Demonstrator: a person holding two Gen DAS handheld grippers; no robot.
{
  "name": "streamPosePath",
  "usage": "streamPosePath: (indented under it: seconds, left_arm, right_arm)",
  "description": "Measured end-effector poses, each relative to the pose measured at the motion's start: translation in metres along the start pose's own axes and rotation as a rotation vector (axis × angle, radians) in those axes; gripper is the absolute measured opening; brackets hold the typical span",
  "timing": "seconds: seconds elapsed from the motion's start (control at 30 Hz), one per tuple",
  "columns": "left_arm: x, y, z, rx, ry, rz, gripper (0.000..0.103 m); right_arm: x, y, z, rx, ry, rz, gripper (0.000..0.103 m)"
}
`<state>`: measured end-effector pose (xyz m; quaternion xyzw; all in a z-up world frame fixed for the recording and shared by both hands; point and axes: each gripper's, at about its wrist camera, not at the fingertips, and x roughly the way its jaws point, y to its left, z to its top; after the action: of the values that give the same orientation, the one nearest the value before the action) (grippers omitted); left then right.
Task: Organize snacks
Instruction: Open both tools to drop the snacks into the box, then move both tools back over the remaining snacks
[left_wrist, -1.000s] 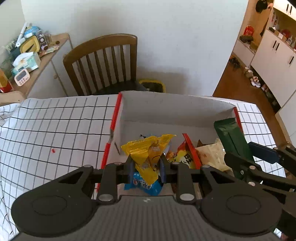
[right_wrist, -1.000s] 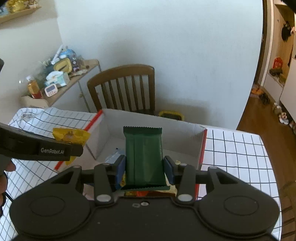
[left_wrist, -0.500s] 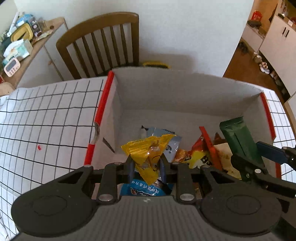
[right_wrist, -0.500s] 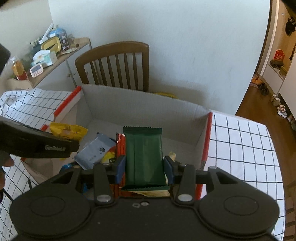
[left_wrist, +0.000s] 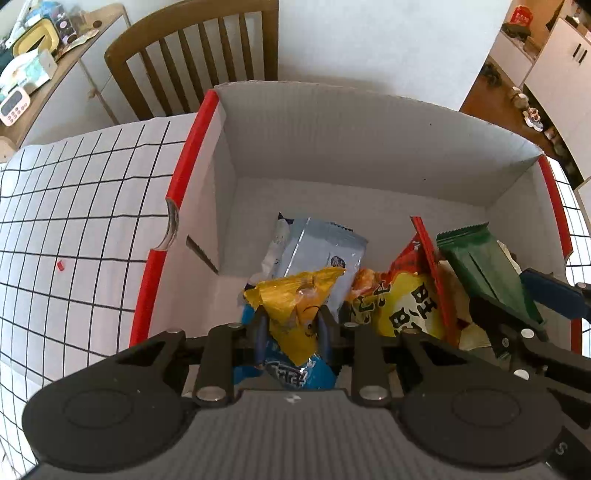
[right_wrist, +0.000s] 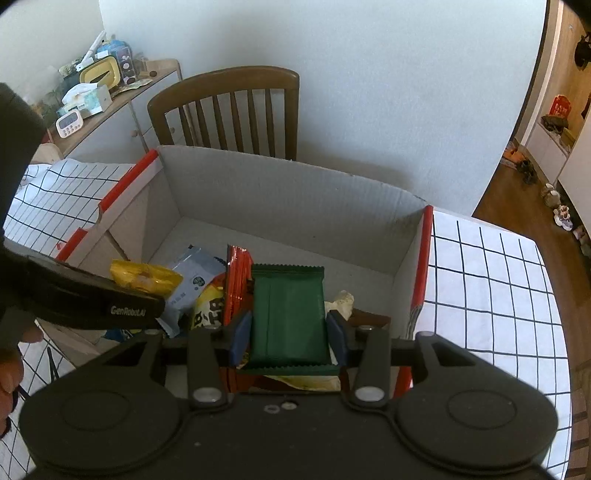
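Observation:
A white cardboard box (left_wrist: 332, 155) with red edges stands on the checked tablecloth; it also shows in the right wrist view (right_wrist: 295, 206). My left gripper (left_wrist: 291, 328) is shut on a yellow snack packet (left_wrist: 295, 306) and holds it inside the box above a blue packet (left_wrist: 295, 374). My right gripper (right_wrist: 288, 332) is shut on a green snack bar (right_wrist: 288, 317), held inside the box at its right side; the bar also shows in the left wrist view (left_wrist: 484, 266). A pale blue pouch (left_wrist: 317, 251), a red packet (left_wrist: 424, 243) and a yellow packet (left_wrist: 402, 310) lie in the box.
The checked tablecloth (left_wrist: 81, 206) covers the table on both sides of the box (right_wrist: 491, 280). A wooden chair (left_wrist: 195, 48) stands behind the box. A cluttered sideboard (right_wrist: 96, 85) is at the far left.
Both grippers have moved forward and down into the box with their snacks still held. The box now fills more of both views.

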<state>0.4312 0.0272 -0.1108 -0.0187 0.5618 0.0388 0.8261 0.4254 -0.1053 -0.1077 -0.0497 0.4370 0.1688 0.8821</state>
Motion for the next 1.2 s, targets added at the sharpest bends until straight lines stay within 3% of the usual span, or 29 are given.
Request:
streamPosePath:
  seconds: [0.3, 0.33, 0.37, 0.43, 0.63, 0.87, 0.97, 1.2]
  left_arm:
    - [-0.02, 0.003, -0.007, -0.009, -0.027, -0.025, 0.032]
    - [-0.023, 0.003, -0.008, -0.008, -0.034, -0.024, 0.037]
    - [-0.027, 0.004, -0.009, -0.008, -0.043, -0.024, 0.05]
    - [-0.036, 0.005, -0.013, -0.011, -0.07, -0.024, 0.059]
    - [-0.064, 0.005, -0.024, -0.008, -0.114, -0.025, 0.059]
    - [-0.095, 0.009, -0.04, -0.001, -0.155, -0.04, 0.059]
    - [-0.11, 0.012, -0.048, 0.005, -0.176, -0.048, 0.059]
    - [-0.145, 0.013, -0.069, 0.012, -0.229, -0.062, 0.059]
  right_arm:
    - [-0.008, 0.0, 0.0, 0.027, 0.011, 0.027, 0.045]
    - [-0.011, 0.001, 0.0, 0.027, 0.008, 0.027, 0.045]
    - [-0.013, 0.002, -0.001, 0.027, 0.004, 0.029, 0.046]
    - [-0.02, 0.002, -0.002, 0.027, -0.004, 0.035, 0.047]
    - [-0.043, 0.003, -0.005, 0.042, -0.044, 0.04, 0.059]
    - [-0.071, 0.006, -0.009, 0.046, -0.087, 0.053, 0.063]
    - [-0.083, 0.008, -0.012, 0.054, -0.111, 0.05, 0.075]
    - [-0.114, 0.013, -0.023, 0.049, -0.158, 0.074, 0.078]
